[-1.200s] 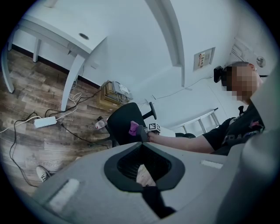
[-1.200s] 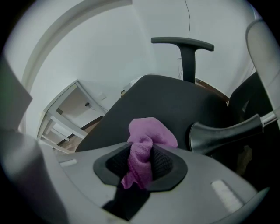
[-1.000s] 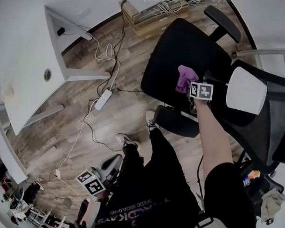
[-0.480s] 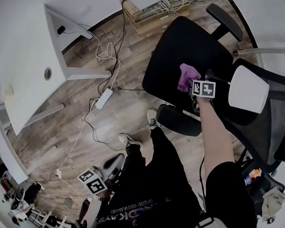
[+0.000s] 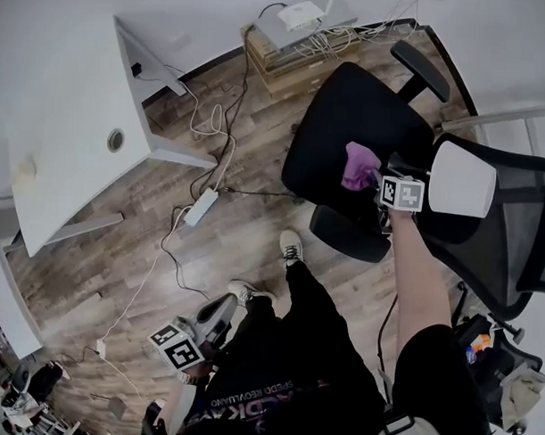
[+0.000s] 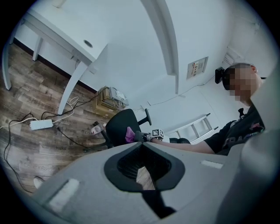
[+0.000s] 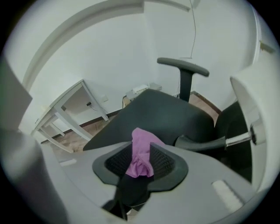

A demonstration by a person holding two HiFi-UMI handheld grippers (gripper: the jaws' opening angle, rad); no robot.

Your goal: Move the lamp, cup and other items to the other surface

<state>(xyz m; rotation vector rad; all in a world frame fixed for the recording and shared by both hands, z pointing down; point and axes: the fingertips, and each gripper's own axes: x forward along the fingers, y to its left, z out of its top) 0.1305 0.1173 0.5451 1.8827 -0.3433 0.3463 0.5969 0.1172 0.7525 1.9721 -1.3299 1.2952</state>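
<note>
**Soft cloth pinched over the chair seat**

Closest in, the left gripper (image 6: 144,167) hangs low beside the person's legs (image 5: 296,302). Its jaws stand apart with only floorboards showing between them, so it carries nothing.

Further out, at the end of the stretched arm, the right gripper (image 7: 141,165) points steeply down. It has the purple cloth (image 5: 358,165) bunched between its pads. The jaws have just been opening a little, so the pinch looks light rather than hard.

The cloth droops from the jaws over the near edge of the black chair seat (image 5: 348,108). Whether its lower end touches the seat cannot be told.

The cloth should handle as light, limp and unbreakable, with no shape of its own. It will sag, swing and trail. The hold is best taken on a gathered fold in the thick of it, not a loose corner, which could slide out of a slack grip. A trailing end could catch on the armrest (image 5: 419,58).

Just beyond, a white drum-shaped shade (image 5: 461,179), probably the lamp, sits on the mesh chair (image 5: 521,256). It looks stiff, bulky and easily dented. Farthest off stands the white desk (image 5: 62,107).
</note>
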